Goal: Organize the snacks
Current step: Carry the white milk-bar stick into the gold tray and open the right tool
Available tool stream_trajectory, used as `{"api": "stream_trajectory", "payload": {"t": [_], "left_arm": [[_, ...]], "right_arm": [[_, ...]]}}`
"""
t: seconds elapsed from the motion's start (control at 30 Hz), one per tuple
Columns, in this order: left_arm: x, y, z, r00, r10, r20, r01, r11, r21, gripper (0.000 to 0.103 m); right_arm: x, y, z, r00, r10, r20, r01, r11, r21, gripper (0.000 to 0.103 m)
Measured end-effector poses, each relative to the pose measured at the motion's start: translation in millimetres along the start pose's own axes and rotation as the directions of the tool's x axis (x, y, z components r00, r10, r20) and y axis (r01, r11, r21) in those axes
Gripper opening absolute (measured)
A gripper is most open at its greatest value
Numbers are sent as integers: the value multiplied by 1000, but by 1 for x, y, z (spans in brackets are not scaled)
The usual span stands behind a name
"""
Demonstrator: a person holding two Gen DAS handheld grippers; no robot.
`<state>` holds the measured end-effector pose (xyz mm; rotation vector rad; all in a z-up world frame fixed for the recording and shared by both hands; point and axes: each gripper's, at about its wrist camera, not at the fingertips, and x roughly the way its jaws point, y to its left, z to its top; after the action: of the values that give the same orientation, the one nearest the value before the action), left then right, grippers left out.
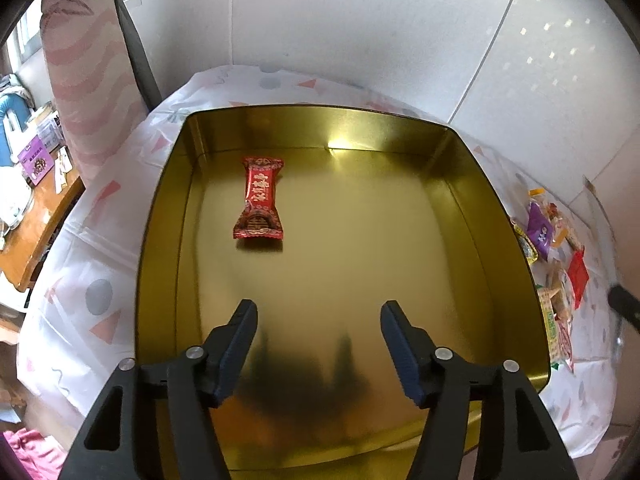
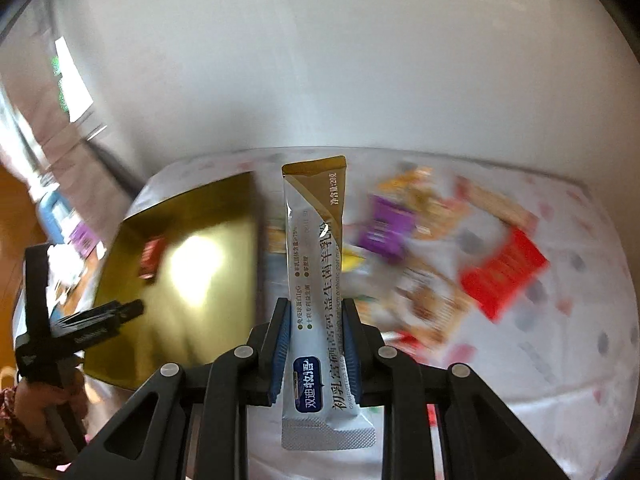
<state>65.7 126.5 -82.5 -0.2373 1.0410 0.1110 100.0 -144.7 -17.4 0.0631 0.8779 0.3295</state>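
Observation:
A gold tin (image 1: 160,208) stands on the table and holds one red wrapped candy (image 1: 259,199). My left gripper (image 1: 318,312) is open and empty, hovering over the tin's near part. My right gripper (image 2: 316,308) is shut on a long white-and-gold powder stick sachet (image 2: 316,248), held upright above the table, right of the tin (image 2: 120,280). The left gripper (image 2: 120,312) shows at the left in the right wrist view. The red candy (image 2: 152,258) shows blurred inside the tin.
A pile of loose snack packets (image 1: 556,256) lies right of the tin, among them a purple packet (image 2: 386,232) and a red packet (image 2: 504,272). A patterned white cloth (image 1: 80,248) covers the table. A white wall is behind, a cluttered wooden desk (image 1: 36,216) to the left.

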Motion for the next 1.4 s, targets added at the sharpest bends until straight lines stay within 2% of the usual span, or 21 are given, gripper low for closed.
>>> {"api": "stream_trajectory", "payload": {"t": [0.17,0.3,0.53,0.67,0.9,1.07,1.17,1.4], "left_arm": [[-10,6,-4,1000,8,20,-9,1000,22,69],[-19,15,-6,999,25,41,-26,999,21,72],[-34,38,-12,998,38,56,-37,999,-13,74],[-40,48,-14,998,34,56,-33,999,-25,74],[-42,51,-18,998,34,53,-34,999,-1,74],[-41,51,-18,998,43,50,-44,999,12,74],[-39,49,-16,998,36,48,-37,999,12,74],[-32,26,-9,999,7,40,-9,999,51,74]], "right_arm": [[26,46,8,997,68,-46,-72,994,-87,25],[63,81,12,986,112,-123,-127,984,-125,25],[111,129,19,971,134,-199,-166,973,-159,25],[137,148,25,967,117,-226,-157,973,-169,25],[166,149,37,961,106,-255,-117,993,-28,26],[180,147,41,959,131,-253,-118,991,62,34],[176,147,38,958,142,-250,-138,990,34,35],[150,134,27,974,78,-213,-96,992,-76,35]]}}
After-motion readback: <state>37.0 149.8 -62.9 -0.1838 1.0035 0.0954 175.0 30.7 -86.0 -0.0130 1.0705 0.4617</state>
